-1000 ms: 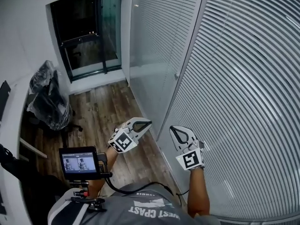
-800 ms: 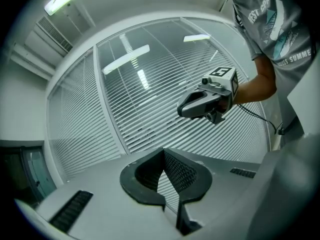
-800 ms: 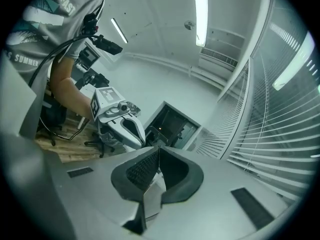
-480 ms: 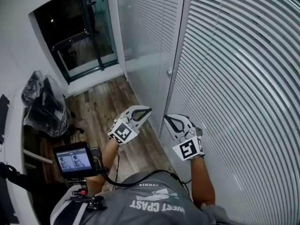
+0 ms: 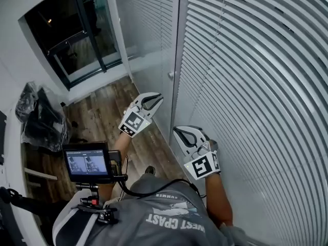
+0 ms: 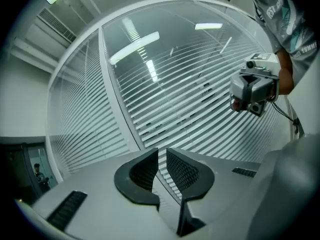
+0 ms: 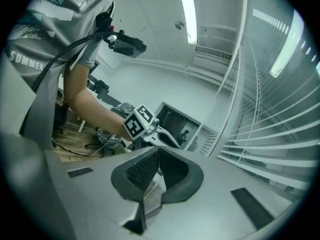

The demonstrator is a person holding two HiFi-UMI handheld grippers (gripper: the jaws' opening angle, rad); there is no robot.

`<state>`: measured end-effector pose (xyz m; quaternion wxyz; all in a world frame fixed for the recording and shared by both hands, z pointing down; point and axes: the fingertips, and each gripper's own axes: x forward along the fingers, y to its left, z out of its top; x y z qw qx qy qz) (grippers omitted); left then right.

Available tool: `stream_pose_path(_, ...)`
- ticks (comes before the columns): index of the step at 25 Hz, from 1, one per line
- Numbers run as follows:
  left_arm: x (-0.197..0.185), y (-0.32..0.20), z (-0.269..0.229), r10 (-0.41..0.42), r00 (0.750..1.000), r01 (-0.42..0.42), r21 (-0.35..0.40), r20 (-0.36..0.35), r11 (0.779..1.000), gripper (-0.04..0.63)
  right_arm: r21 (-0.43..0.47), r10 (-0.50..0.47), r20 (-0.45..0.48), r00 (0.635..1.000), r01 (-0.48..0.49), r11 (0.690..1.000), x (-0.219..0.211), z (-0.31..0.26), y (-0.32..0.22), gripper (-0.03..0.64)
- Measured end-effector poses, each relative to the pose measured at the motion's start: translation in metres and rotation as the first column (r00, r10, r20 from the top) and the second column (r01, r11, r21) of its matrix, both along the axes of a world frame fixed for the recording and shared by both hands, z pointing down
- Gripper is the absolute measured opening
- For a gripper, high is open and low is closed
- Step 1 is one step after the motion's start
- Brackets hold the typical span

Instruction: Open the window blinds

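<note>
White slatted blinds fill the right side, behind glass panels split by a white post that carries a small knob. My left gripper is held level near the post, below the knob and touching nothing. Its jaws are opening, with a narrow gap and nothing between them. My right gripper hangs close to the slats, shut and empty. The left gripper view faces the blinds and catches the right gripper. The right gripper view shows the left gripper.
A dark glass door stands at the far end of the wooden floor. Black bags on a chair sit at the left. A small monitor hangs on the person's chest rig, with cables.
The person has stepped forward along the blinds. The left gripper has moved ahead toward the post and knob. The right gripper followed a shorter way.
</note>
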<state>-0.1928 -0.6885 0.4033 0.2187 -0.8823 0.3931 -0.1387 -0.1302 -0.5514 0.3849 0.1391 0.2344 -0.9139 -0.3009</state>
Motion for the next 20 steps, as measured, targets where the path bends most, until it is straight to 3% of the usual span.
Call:
stream_pose_path(4, 0.000, -0.034, -0.001, -0.025, 1.000, 0.025, 0.014, 0.014, 1.000, 0.104, -0.009, 0.048, -0.005, 0.999, -0.048, 0.999, 0.011, 0.001, 0.006, 0.003)
stream_pose_path(11, 0.001, -0.060, 0.029, -0.083, 0.984, 0.080, 0.024, 0.155, 0.996, 0.124, 0.008, 0.125, 0.005, 0.992, -0.125, 0.992, 0.017, 0.003, 0.026, 0.003)
stream_pose_path(16, 0.002, -0.090, 0.044, -0.040, 0.963, 0.014, 0.097, 0.267, 0.995, 0.137, -0.004, 0.145, 0.010, 0.989, -0.145, 0.989, -0.003, 0.013, -0.001, 0.003)
stream_pose_path(20, 0.010, -0.108, 0.038, 0.012, 0.920, -0.080, 0.160, 0.391, 0.984, 0.140, -0.024, 0.166, -0.001, 0.986, -0.166, 0.986, -0.016, 0.003, -0.026, 0.003)
